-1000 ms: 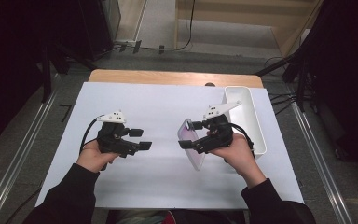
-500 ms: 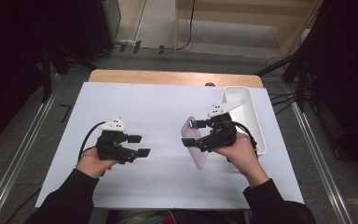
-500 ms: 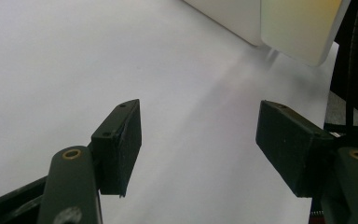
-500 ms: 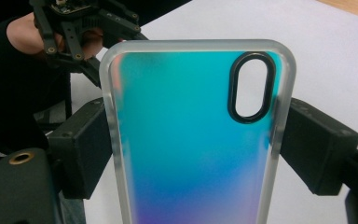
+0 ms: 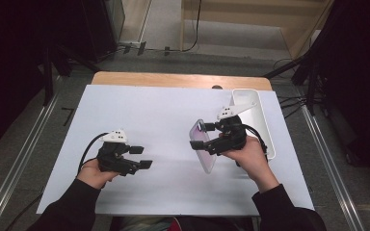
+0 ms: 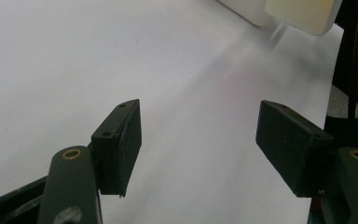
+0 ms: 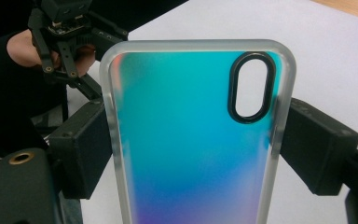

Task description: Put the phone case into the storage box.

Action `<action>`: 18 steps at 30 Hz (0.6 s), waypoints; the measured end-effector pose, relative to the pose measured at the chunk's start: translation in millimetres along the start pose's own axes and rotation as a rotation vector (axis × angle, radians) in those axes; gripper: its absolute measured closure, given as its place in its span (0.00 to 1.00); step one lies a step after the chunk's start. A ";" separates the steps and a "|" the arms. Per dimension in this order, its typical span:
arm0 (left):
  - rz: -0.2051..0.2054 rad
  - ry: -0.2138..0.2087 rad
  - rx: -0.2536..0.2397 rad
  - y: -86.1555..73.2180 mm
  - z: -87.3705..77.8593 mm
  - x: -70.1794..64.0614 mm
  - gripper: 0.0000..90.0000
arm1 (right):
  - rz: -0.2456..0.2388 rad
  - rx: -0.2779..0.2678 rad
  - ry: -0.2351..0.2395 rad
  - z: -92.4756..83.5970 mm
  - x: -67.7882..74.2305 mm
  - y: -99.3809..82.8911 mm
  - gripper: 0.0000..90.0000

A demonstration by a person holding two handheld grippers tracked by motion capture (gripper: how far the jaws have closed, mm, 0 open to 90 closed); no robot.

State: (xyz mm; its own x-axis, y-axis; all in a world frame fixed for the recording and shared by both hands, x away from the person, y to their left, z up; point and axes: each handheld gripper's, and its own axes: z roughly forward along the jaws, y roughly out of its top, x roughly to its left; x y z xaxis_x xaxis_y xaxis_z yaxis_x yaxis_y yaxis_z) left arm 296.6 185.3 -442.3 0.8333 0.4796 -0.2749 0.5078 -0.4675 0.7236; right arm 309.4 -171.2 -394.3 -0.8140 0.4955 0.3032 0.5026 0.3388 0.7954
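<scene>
Your right claw (image 5: 203,136) pinches a phone case (image 7: 196,135) by its two long edges, one pad on each side, holding it tilted above the white surface (image 5: 164,115), just left of the white tray (image 5: 262,120). In the right gripper view the case glows teal shading to purple, with a frosted rim and a black oval camera cutout near its top right corner. Your left claw (image 5: 140,157) is spread with nothing between its pads, low over the bare surface and well apart from the case, pointing toward it.
</scene>
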 end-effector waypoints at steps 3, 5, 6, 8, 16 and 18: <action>-0.003 0.011 0.016 -2.7 -0.2 -0.2 0.34 | 0.008 -0.004 -0.004 -0.9 -1.0 -0.4 0.17; 0.002 0.020 0.025 -4.2 -1.5 -0.3 0.34 | 0.010 -0.003 -0.008 -1.9 -1.5 -0.4 0.17; -0.003 0.017 0.025 -5.4 -1.9 -0.3 0.34 | 0.011 -0.001 -0.010 -2.4 -1.8 -0.4 0.17; -0.005 0.025 0.028 -7.7 -2.9 0.0 0.34 | 0.015 -0.004 -0.013 -3.8 -2.9 -0.4 0.17; -0.012 0.031 0.037 -14.3 -7.3 3.3 0.28 | 0.035 -0.008 -0.039 -8.0 -5.2 0.0 0.17; -0.016 0.037 0.035 -15.4 -8.1 3.7 0.28 | 0.043 -0.009 -0.043 -9.6 -5.7 0.3 0.17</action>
State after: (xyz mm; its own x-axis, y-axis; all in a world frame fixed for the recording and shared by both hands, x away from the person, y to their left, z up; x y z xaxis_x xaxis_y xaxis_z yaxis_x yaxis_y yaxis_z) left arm 290.0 200.3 -449.3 0.8165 0.5142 -0.2626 0.5293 -0.4851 0.6961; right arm 311.5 -181.6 -390.8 -0.7782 0.5434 0.3148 0.5343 0.3095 0.7866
